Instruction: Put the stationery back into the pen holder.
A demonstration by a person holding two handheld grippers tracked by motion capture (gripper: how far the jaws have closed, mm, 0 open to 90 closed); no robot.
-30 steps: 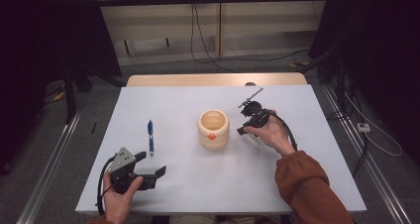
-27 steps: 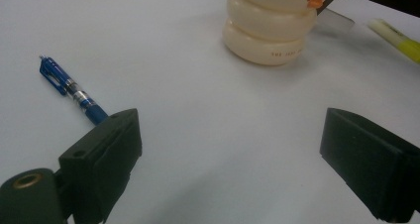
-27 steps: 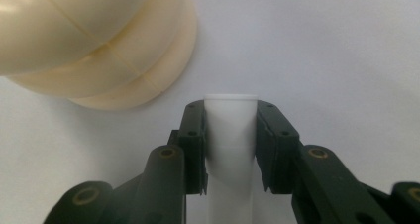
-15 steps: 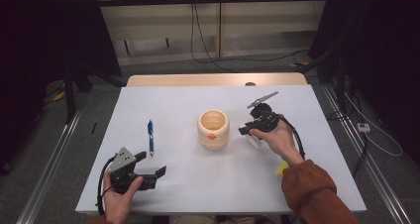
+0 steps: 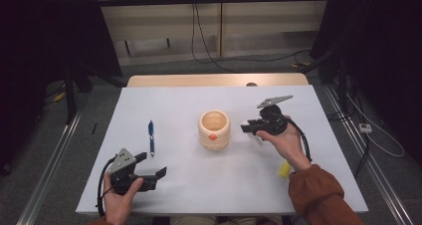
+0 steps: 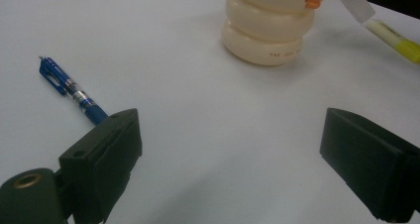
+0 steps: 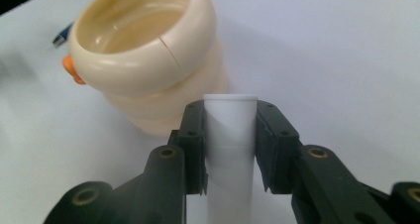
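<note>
The white marker (image 7: 231, 135) sits clamped between the pads of the right tongs (image 5: 250, 127); in the right gripper view its flat white end stands up between the jaws, and the barrel runs back down out of that view. In the high view its yellow end (image 5: 283, 169) pokes out below the person's right hand (image 5: 281, 138), so the long axis runs roughly from 11 o'clock at the jaws to 5 o'clock at the yellow tip. The marker hangs clear of the counter (image 5: 308, 110), just to the 3 o'clock side of the cream ringed cup (image 5: 214, 129).

The relation that matters: from the right tongs the cup's open mouth lies at 9 o'clock, near but not touching, and a little lower than the marker's white end. Dropping the marker in would, I judge, call for carrying it over the rim and tipping it more upright.

The right hand is far nearer the cup. The left tongs (image 5: 149, 171) rest at the counter's near left corner, jaws wide apart and empty, with the blue pen (image 5: 151, 138) lying at about 12 o'clock from them, its length running 12 to 6.

Count: one marker, one cup with an orange knob (image 5: 213, 136) on its near side, one blue pen, two tongs.
</note>
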